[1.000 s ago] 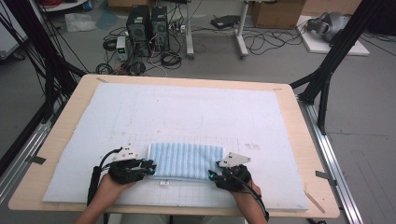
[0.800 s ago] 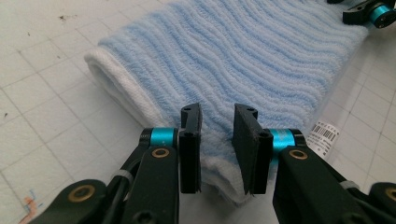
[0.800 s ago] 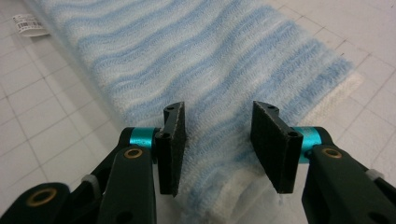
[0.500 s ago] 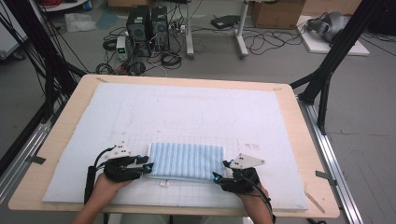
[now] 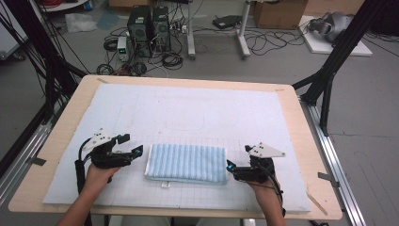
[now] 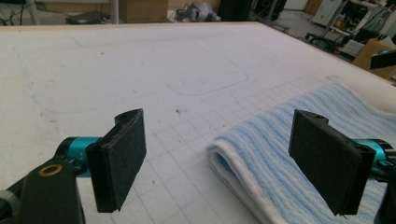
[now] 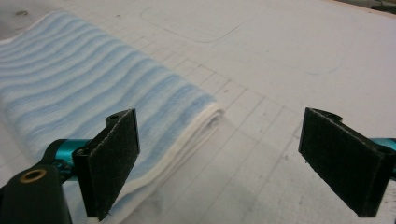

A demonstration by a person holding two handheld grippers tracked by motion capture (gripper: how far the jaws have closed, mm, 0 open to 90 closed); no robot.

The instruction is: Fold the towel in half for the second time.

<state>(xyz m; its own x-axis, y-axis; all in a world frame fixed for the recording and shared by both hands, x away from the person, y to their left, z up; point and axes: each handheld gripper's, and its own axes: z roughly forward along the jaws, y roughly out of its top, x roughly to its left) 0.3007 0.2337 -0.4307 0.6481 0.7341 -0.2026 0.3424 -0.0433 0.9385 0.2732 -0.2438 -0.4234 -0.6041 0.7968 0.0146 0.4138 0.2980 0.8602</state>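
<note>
The left gripper sits just off the left end of the folded towel, its jaws having just been opening and now standing wide with nothing between them; in the left gripper view the towel's rounded fold edge lies ahead of the gap, clear of both pads. The towel lies on the near half of the table, a flat, soft rectangle of ribbed terry with pale blue and white stripes, a white hem and a small tag at its near edge. It rests on a white padded mat printed with a fine grid and a faint outline. The right gripper sits just off the towel's right end, its jaws also having just been opening, now wide and empty; in the right gripper view the layered hem lies ahead of the flat, matte black pads. The work looks like letting go after a fold, so the sound way on is probably to draw both grippers straight back and slightly up, level with each other, so no pad snags the loose pile and drags a layer out of line.
</note>
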